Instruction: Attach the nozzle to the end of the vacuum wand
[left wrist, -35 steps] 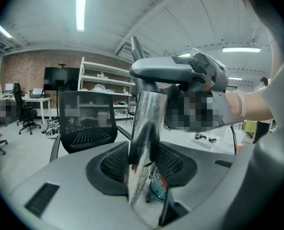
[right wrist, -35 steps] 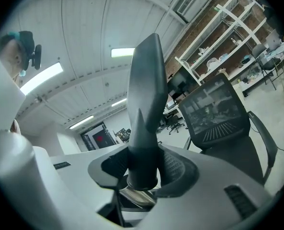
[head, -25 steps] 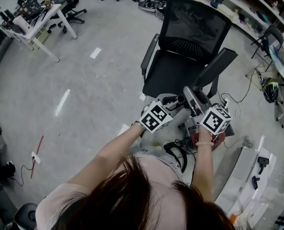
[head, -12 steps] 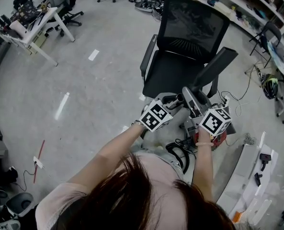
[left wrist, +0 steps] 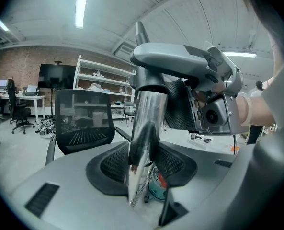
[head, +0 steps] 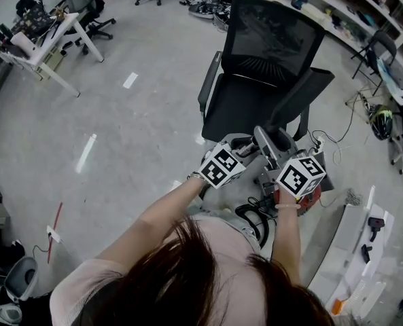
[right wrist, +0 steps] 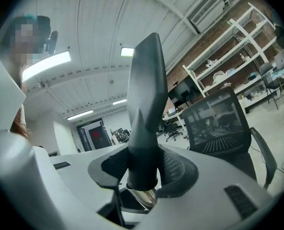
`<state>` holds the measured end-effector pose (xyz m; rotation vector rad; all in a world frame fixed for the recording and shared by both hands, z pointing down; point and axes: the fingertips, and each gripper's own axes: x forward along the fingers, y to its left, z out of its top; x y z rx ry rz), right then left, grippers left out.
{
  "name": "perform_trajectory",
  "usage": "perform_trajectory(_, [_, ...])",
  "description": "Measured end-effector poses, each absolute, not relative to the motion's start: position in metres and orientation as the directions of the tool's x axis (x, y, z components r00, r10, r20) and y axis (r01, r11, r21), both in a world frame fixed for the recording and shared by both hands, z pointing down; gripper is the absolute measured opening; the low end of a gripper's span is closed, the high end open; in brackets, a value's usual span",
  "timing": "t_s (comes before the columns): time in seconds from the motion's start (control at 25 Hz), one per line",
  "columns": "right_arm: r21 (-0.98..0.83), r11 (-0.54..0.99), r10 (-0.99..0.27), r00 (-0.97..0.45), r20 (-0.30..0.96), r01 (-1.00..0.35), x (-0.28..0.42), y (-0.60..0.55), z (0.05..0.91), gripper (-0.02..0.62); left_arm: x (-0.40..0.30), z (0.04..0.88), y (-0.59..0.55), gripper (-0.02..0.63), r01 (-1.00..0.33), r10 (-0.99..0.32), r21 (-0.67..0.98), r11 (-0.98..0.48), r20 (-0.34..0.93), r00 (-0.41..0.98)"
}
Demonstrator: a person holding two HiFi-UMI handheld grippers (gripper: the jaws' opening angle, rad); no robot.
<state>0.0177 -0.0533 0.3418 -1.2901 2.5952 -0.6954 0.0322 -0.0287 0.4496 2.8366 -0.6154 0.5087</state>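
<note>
Bare grey concrete floor [head: 119, 134] fills the head view; a white table [head: 48, 43] piled with gear stands at 10 o'clock, a black mesh office chair [head: 269, 66] at 12 to 1 o'clock, and open shelves [head: 351, 12] run along the wall at 2 o'clock; loose black cable [head: 252, 216] and a red machine body [head: 308, 197] lie on the floor at the person's feet, at about 4 o'clock from the centre. The left gripper view adds a brick wall [left wrist: 22, 66] at 9 o'clock and a white ceiling with strip lights above.

The left gripper [head: 245, 149] is just in front of the chair seat; its two black mesh pads [left wrist: 110, 164] are closed on the vacuum wand [left wrist: 144, 128], a shiny metal tube that rises from between them toward 12 o'clock, tilted slightly; the pads press it from both sides near its lower visible part.

The right gripper [head: 277, 151] sits just beside the left, at its 3 o'clock in the head view; its pads [right wrist: 180, 169] are clamped on the nozzle [right wrist: 145, 109], a dark grey tapered crevice piece standing almost upright between them, its slim tip pointing to 12 o'clock; the wide base of the nozzle sits low between the pads, and a ring of the shiny tube shows directly under that base at 6 o'clock, so the nozzle is over the wand's end; how deep it is seated cannot be told.
</note>
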Motion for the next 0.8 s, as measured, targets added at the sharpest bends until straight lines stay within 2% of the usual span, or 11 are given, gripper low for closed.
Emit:
perform_trajectory(0.28, [-0.351,0.536,-0.796,-0.598,0.092,-0.768,0.003,-0.052,0.344,0.181,0.031,0.449,-0.033,0.163,-0.421,-0.355,0.121,-0.899,0.364,0.861])
perform_trajectory(0.8, [-0.244,0.486,-0.851,-0.518,0.085,-0.839,0.003,-0.057,0.344,0.182,0.031,0.452,-0.041,0.163,-0.407,-0.345,0.107,-0.907,0.366,0.864])
